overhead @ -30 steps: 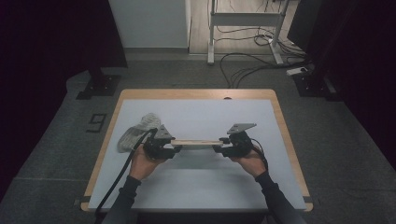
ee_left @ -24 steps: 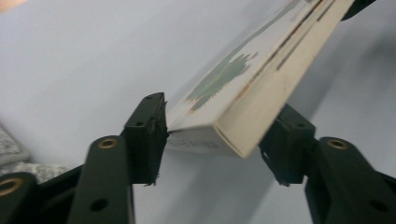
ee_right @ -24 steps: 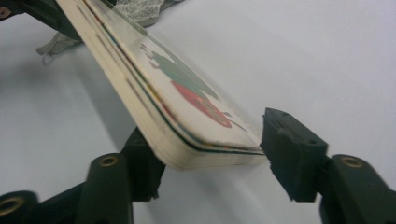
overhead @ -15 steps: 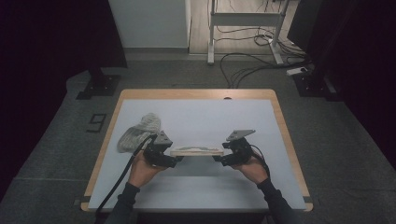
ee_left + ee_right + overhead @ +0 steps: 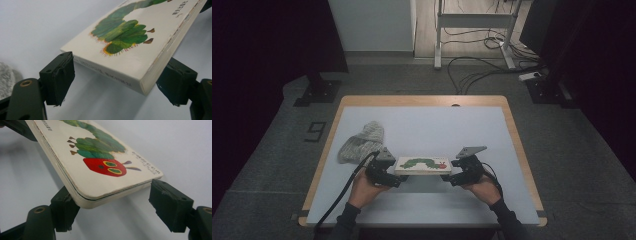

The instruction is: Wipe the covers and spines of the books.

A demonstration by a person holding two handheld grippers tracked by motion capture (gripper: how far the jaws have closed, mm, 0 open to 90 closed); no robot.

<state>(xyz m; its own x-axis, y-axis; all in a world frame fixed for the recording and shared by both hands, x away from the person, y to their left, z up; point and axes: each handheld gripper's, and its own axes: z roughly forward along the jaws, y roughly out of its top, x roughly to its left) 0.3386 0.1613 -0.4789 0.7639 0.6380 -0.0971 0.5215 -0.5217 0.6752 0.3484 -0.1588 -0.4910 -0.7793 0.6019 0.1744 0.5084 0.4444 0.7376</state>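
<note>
A white board book (image 5: pixel 422 165) with a green caterpillar on its cover lies flat between my two grippers near the table's front. My left gripper (image 5: pixel 396 172) is at the book's left end and my right gripper (image 5: pixel 447 175) at its right end. In the left gripper view the book (image 5: pixel 130 50) sits between the jaws; one pad (image 5: pixel 60 75) stands apart from its edge. In the right gripper view the book (image 5: pixel 100 175) touches the left pad (image 5: pixel 65 210), and the other pad (image 5: pixel 170 205) is clear of it. Both pairs of jaws have just been opening around the book.
A grey knitted hat (image 5: pixel 362 142) lies on the table (image 5: pixel 422 125) just behind the left gripper. Beyond the table's far edge are floor cables (image 5: pixel 482 75), a metal desk frame (image 5: pixel 472 20) and dark stands at both sides.
The book has come down and towards the person, and its cover now faces up. Both hands sank with it. Both pairs of jaws stand wider than before.
</note>
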